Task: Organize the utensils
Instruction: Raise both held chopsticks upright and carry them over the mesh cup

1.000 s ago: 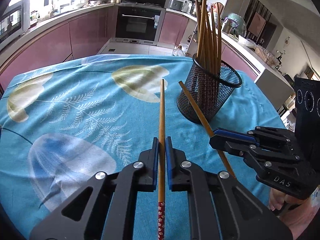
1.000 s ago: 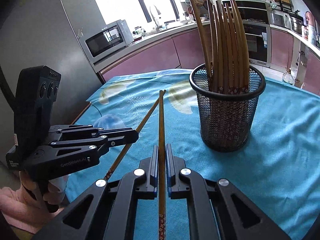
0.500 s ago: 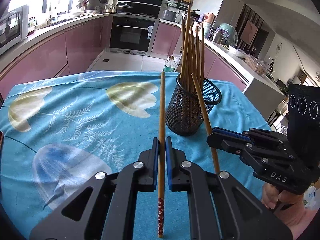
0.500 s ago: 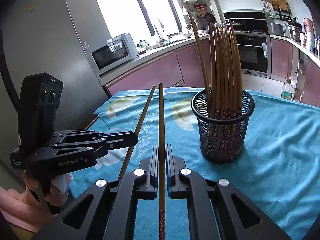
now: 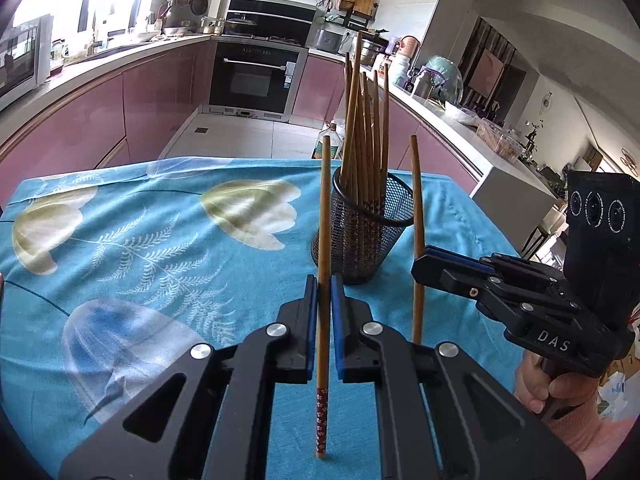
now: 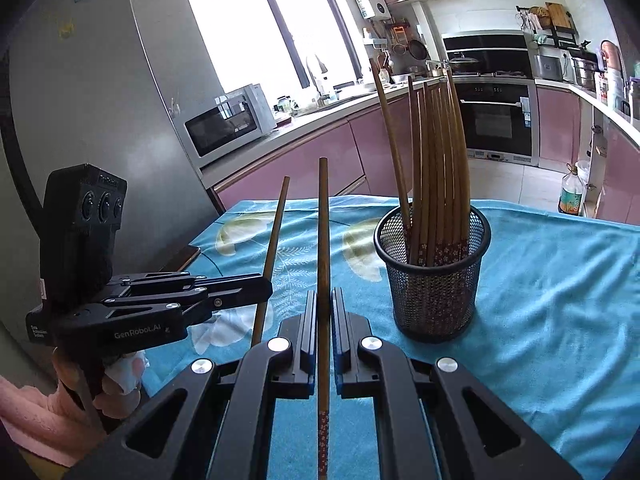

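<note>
A black mesh cup [image 5: 362, 236] stands on the blue cloth and holds several wooden chopsticks [image 5: 364, 136]; it also shows in the right wrist view [image 6: 434, 276]. My left gripper [image 5: 324, 280] is shut on one chopstick [image 5: 324, 216], held almost upright, near and left of the cup. My right gripper [image 6: 324, 296] is shut on another chopstick [image 6: 323, 240], also almost upright. Each gripper shows in the other's view: the right gripper [image 5: 420, 258] with its chopstick [image 5: 417, 216], the left gripper [image 6: 264, 286] with its chopstick [image 6: 272, 248].
The table carries a blue cloth with leaf and tulip prints [image 5: 160, 240]. Behind it are pink kitchen cabinets [image 5: 152, 96], an oven [image 5: 254, 76] and a microwave [image 6: 224, 124]. A grey fridge [image 6: 100, 100] stands left of the table.
Both grippers have risen and tilted their chopsticks from lying forward to nearly upright. The mesh cup now looks farther and lower in both views.
</note>
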Motion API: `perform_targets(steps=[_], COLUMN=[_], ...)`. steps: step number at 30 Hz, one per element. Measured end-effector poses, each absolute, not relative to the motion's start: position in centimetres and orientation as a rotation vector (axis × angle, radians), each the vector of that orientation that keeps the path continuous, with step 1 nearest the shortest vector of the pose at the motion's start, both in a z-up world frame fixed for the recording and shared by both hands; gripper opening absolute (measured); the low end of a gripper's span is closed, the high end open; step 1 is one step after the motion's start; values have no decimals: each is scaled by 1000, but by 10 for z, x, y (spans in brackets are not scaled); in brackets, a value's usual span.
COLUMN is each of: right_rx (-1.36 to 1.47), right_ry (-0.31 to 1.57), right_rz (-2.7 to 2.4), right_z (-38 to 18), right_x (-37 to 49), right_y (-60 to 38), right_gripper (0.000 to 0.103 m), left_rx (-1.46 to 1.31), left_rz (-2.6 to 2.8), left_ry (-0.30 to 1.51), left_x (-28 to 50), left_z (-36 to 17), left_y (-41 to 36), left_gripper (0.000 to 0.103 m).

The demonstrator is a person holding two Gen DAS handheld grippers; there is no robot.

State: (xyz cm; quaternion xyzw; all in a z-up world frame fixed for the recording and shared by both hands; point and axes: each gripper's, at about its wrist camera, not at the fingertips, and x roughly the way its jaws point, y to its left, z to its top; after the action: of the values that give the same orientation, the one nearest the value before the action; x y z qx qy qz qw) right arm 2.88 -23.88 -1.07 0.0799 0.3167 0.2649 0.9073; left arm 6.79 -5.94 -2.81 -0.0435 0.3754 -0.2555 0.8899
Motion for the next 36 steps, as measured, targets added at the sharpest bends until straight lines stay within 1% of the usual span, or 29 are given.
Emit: perform_targets(steps=[36], right_rx=[170], right_ry=[552], right_rz=[515], right_z=[18], right_x=[28], right_y=[-267], right_gripper=[6], left_rx=[-73], left_rz=[-564], left_ry=[699], left_x=[66], left_z=[4], left_y=[-75], left_gripper=[8])
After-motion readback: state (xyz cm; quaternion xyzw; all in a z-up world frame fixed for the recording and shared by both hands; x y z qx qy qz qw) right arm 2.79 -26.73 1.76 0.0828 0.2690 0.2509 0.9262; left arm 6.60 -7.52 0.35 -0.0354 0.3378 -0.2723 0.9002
